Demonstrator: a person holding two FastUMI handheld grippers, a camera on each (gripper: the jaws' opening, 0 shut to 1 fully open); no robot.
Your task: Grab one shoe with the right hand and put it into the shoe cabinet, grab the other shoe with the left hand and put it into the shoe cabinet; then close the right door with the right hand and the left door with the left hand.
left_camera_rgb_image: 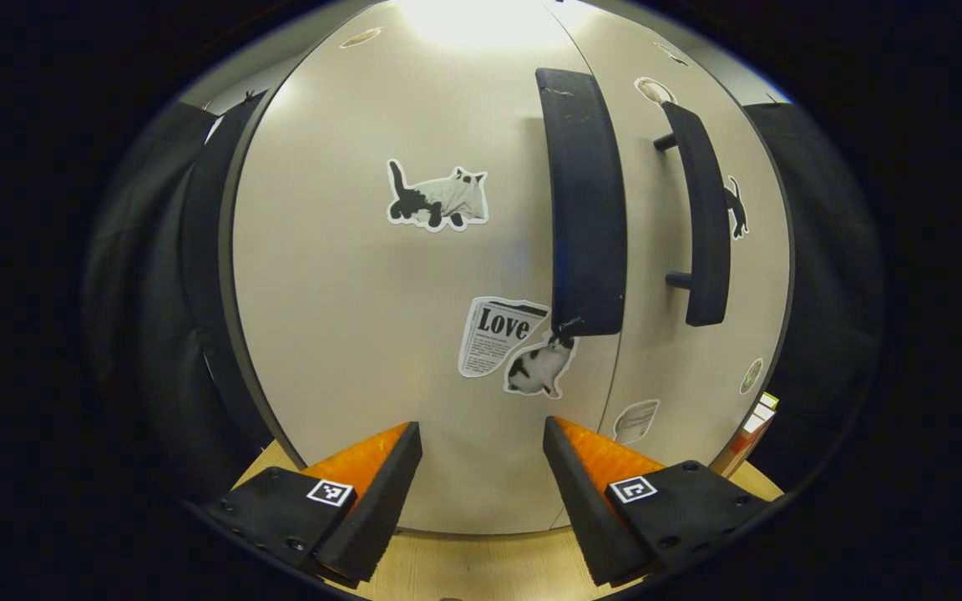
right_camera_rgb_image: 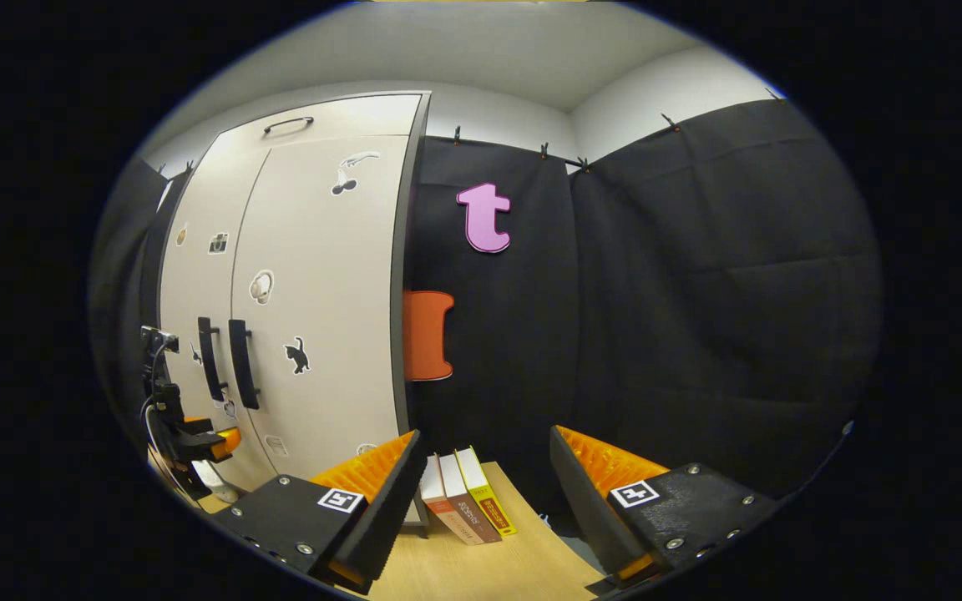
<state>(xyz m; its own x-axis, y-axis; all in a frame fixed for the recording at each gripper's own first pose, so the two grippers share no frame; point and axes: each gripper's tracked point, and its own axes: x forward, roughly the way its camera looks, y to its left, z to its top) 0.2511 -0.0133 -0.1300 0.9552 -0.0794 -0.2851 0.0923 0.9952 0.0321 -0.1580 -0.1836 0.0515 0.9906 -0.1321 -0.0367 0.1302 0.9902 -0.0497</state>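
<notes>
The shoe cabinet's left door fills most of the left gripper view, pale beige with cat stickers, and its black handle stands just right of centre. The right door with its own black handle lies beside it; both doors look shut. My left gripper is open close in front of the left door, nothing between its fingers. In the right gripper view the cabinet stands at the left with both handles visible. My right gripper is open and empty, pointing at the black wall. The left gripper appears by the cabinet.
Three books lie on the wooden table beside the cabinet's right side. Black cloth hangs behind and to the right. The table's wood runs under the left gripper up to the cabinet's base.
</notes>
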